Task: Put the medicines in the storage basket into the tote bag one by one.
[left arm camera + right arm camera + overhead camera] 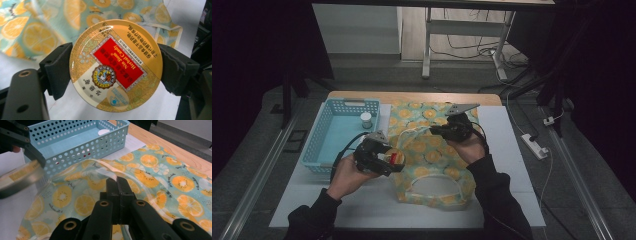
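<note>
A round gold and red herbal candy tin (116, 65) sits flat between the pads of my left gripper (116, 68), which is shut on its rim. In the high view that gripper (394, 160) holds the tin (395, 157) just left of the cloth bag (432, 150), which has an orange-slice print. My right gripper (117, 182) is shut on the bag's white strap (105, 166) and lifts the bag's edge. From above, the right gripper (435, 130) is over the bag's upper middle. The right gripper view has the tin (20, 178) blurred at its left.
A light blue perforated basket (319, 132) stands at the left of the white mat, with a small white jar (366, 120) inside. The wooden table edge (412, 96) lies behind the bag. A second white strap (432, 187) lies at the bag's near end.
</note>
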Action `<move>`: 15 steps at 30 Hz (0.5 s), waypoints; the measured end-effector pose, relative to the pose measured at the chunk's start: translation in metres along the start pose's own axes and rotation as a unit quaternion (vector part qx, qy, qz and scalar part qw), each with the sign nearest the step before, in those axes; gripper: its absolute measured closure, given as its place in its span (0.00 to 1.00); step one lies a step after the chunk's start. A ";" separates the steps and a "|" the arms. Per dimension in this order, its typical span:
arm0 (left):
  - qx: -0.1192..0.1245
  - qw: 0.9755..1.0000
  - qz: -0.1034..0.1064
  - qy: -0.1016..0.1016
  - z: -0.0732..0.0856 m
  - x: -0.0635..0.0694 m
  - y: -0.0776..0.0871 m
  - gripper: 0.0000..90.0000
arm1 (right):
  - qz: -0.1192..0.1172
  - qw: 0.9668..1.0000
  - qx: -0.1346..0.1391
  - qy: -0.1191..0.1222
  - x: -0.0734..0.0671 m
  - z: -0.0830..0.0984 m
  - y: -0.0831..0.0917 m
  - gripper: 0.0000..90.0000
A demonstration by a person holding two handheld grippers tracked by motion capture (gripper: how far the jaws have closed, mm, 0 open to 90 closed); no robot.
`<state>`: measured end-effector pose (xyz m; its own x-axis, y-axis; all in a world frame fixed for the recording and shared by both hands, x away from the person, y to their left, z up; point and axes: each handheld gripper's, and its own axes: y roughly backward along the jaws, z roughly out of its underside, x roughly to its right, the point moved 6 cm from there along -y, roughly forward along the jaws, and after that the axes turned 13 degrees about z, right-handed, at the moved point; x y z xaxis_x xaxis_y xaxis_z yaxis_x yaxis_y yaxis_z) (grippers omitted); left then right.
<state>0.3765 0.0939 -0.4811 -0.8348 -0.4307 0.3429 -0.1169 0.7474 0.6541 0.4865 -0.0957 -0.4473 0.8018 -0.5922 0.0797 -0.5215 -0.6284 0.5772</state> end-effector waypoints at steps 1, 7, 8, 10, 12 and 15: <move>-0.003 1.000 0.003 -0.001 -0.002 0.000 -0.003 0.22 | 0.000 1.000 -0.001 0.000 0.000 0.000 0.000 1.00; -0.015 1.000 0.012 -0.002 -0.011 -0.002 -0.022 0.22 | -0.002 1.000 -0.003 0.002 -0.002 0.001 -0.003 1.00; -0.018 1.000 0.012 -0.003 -0.012 -0.002 -0.025 0.22 | -0.002 1.000 -0.002 0.002 -0.003 0.001 -0.003 1.00; -0.020 1.000 0.014 -0.002 -0.015 -0.004 -0.030 0.22 | -0.003 1.000 -0.001 0.003 -0.003 0.001 -0.003 1.00; -0.022 1.000 0.017 0.000 -0.018 -0.006 -0.034 0.22 | -0.003 1.000 0.000 0.003 -0.003 0.000 -0.003 1.00; -0.026 0.999 0.021 -0.003 -0.024 -0.009 -0.042 0.22 | -0.002 1.000 0.002 0.002 -0.004 0.000 -0.002 1.00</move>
<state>0.4017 0.0542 -0.4956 -0.8414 -0.3968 0.3669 -0.0535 0.7367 0.6740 0.4849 -0.0919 -0.4485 0.8049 -0.5878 0.0815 -0.5202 -0.6328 0.5735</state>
